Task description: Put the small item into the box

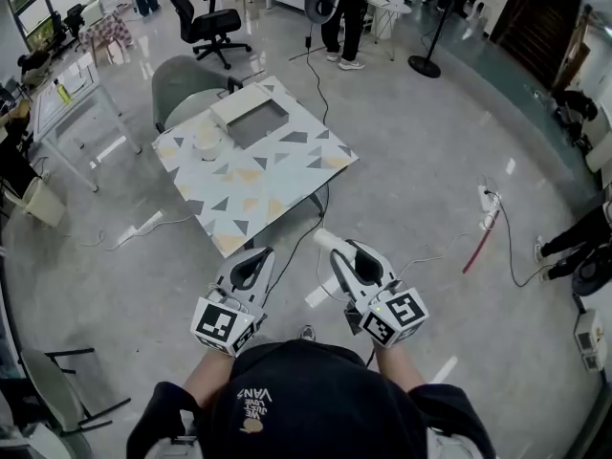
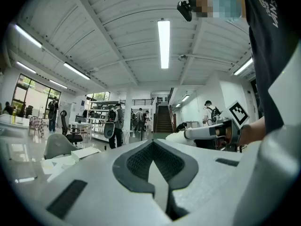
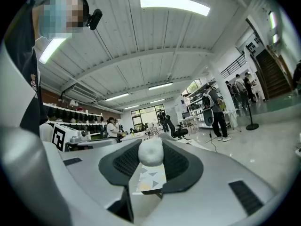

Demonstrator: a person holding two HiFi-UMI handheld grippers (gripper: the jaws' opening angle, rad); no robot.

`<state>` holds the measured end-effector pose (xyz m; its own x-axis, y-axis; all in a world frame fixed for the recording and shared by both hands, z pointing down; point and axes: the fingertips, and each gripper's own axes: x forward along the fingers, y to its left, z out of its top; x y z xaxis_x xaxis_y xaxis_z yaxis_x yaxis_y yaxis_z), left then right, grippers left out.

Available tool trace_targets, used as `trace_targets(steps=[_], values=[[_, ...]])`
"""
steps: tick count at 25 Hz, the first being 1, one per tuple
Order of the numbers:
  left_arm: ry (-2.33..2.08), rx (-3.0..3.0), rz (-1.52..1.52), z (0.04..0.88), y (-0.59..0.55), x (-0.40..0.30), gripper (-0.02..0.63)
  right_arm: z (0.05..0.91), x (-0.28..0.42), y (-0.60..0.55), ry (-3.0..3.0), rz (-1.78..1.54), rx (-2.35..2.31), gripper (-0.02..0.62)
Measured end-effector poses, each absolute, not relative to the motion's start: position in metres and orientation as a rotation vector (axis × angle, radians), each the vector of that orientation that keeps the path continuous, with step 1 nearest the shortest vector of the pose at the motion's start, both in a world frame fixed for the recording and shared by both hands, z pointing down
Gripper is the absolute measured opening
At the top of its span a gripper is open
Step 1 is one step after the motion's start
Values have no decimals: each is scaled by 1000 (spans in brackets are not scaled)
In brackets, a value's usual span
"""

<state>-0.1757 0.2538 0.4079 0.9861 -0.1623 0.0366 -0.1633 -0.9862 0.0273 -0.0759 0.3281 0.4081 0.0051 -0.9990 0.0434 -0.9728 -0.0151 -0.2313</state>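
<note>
The small white item point(image 3: 150, 152) sits pinched at the tips of my right tool point(image 1: 330, 245), gripped for carrying. The box point(image 1: 251, 115) waits open well ahead of it on the surface point(image 1: 287, 185). My left tool point(image 1: 264, 253) is closed on nothing, alongside and unneeded.

The table point(image 1: 287, 175) is standing on the floor ahead of both claws, somewhat left of the right claw point(image 1: 330, 247) and well apart from it. The box point(image 1: 232, 104) is lying on the table's far part, and a round object point(image 1: 207, 142) is sitting just left of the box. A chair point(image 1: 182, 79) is standing beyond the table. The small item point(image 3: 150, 152) is sitting between the right claw's jaws, touching both. The left claw point(image 1: 260, 256) is hanging near the right claw, on its left. A power strip point(image 1: 489, 202) is lying on the floor, well off to the right claw's right.
</note>
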Motion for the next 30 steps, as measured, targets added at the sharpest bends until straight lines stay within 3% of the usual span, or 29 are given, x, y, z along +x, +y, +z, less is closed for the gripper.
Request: trace_targets(steps=[13, 30], values=[[-356, 3047, 70, 425, 250, -150, 6, 431, -45, 315, 2175, -397, -2067, 126], [-291, 3024, 102, 431, 92, -89, 5, 419, 7, 156, 2181, -357, -2116, 126]])
